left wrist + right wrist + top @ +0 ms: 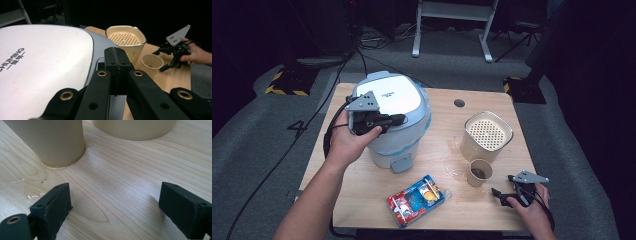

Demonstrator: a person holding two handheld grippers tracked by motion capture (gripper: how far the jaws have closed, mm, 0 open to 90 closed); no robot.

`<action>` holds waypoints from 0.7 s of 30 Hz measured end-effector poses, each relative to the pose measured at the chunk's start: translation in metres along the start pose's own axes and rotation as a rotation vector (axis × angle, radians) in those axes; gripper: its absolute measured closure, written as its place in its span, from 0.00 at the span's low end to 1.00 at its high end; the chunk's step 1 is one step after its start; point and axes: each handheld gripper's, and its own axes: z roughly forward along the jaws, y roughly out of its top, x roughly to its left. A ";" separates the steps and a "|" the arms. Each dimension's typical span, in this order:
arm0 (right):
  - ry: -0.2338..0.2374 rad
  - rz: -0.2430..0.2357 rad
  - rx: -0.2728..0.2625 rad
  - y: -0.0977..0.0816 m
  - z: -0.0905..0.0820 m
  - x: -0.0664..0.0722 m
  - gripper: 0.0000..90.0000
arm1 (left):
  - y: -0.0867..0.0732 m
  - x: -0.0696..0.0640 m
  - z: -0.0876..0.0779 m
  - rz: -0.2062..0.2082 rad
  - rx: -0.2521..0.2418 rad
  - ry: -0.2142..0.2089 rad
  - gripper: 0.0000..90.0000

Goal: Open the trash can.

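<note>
Table (362,200) of pale wood carries a white-and-blue cooker (394,122) at its left-centre, lid down. Left gripper (398,119) lies across the cooker's lid, jaws pressed together with nothing between them; the left gripper view shows the closed tips over the lid's grey rim. Left hand (347,142) grips it from the near side. Cream basket (487,135) with a perforated floor stands at right-centre, paper cup (479,172) just in front of it. Snack packet (417,200) lies flat near the front edge. Right gripper (499,195) rests low on the table near the cup, jaws spread wide, empty. Thin wet ring and specks around the cup's base in the right gripper view.
</note>
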 end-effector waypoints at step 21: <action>0.000 0.000 0.000 0.000 0.000 0.000 0.12 | -0.001 -0.002 0.000 -0.036 -0.053 -0.007 0.80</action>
